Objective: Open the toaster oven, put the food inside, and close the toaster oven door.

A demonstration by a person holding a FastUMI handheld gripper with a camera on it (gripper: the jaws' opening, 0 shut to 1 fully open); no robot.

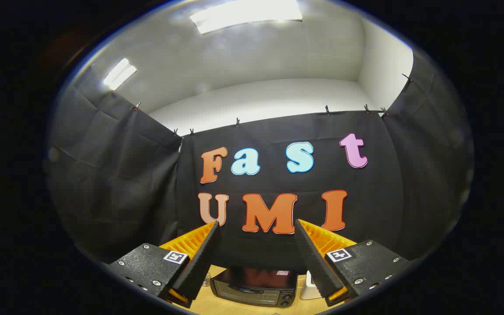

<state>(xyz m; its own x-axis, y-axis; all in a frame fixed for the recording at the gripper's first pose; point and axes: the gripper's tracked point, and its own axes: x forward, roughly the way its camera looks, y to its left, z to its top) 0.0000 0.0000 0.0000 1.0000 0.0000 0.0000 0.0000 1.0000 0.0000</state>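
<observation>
Spread wide and released, the claw (256, 227) gripped nothing; its two fingers (199, 262) rose from the lower part of the frame with a broad gap between them, their tips pointing up toward the black cloth wall (147, 183) of the booth. Each finger was mounted on a dark block with small screws, and each block carried a square printed marker (176, 257) on its upper face. Low in the frame, in the gap between the fingers and well beneath their tips, sat the toaster oven (254, 288), a dark box with a glass-fronted door that appeared closed, a handle across the top of that door, and two round knobs (286, 299) at its right side. It rested on a light wooden tabletop (234, 308) that showed at the very bottom of the frame. Just to the right of the oven, beside the right finger, stood a small white object (309, 288), too partly hidden to identify. A small clear item lay to the oven's left, next to the left finger, also too small to make out. Above the cloth wall, a pale ceiling held a bright light panel (245, 13) at the top centre and a second one (120, 73) at the upper left.
</observation>
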